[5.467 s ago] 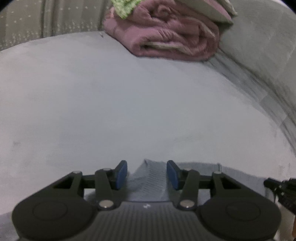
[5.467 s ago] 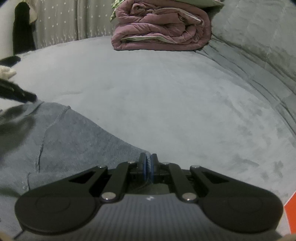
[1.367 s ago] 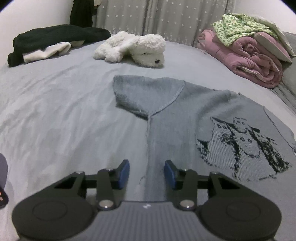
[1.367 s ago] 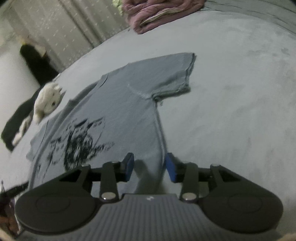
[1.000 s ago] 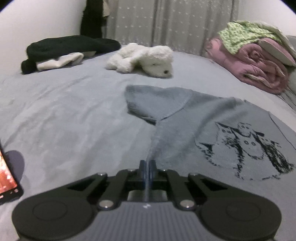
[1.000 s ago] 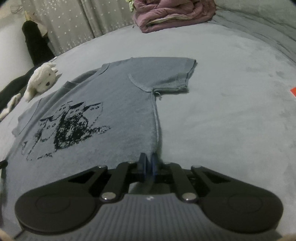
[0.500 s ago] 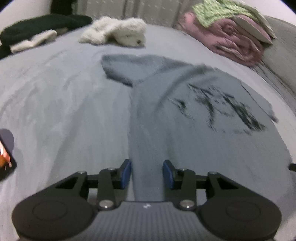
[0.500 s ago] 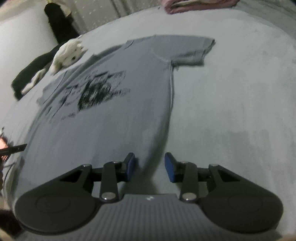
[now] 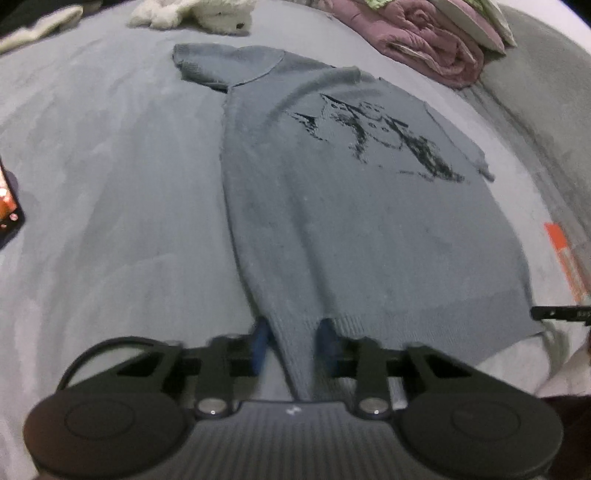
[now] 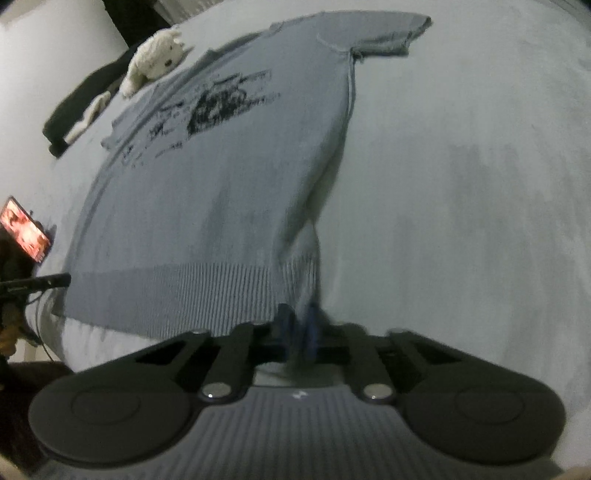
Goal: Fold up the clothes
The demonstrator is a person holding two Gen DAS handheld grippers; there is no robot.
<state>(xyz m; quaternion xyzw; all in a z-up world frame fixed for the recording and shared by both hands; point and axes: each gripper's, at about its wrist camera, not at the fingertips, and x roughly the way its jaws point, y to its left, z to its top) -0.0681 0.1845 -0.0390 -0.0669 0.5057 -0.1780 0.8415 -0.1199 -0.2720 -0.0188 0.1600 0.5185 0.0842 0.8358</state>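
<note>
Two grippers are down at the bottom of the sweater (image 9: 369,221), one at each hem corner. Half a second ago both stood open over the side seams. Now their jaws are closing on the ribbed edge.

At the left gripper (image 9: 291,347) the blue pads are blurred and stand apart, with a wedge of hem corner running down between them. At the right gripper (image 10: 298,328) the pads have come nearly together and the other corner is pinched in the narrow gap.

Ahead of both grippers the sweater lies flat and face up on the grey bed (image 9: 110,184), with the dark print past its middle. Its sleeves are spread at the far end and the collar is farthest from the grippers.

A lit phone (image 9: 7,214) lies off to the left gripper's outer side. An orange strip (image 9: 565,258) lies out beyond the far hem corner.

Farther on, past the sleeves, are a white plush toy (image 9: 207,14) and a rolled pink blanket (image 9: 424,40).

To my eye the side seams have been let go in favour of the hem. That suggests the bottom edge is about to be carried up toward the collar for a first fold, which has not yet begun.
</note>
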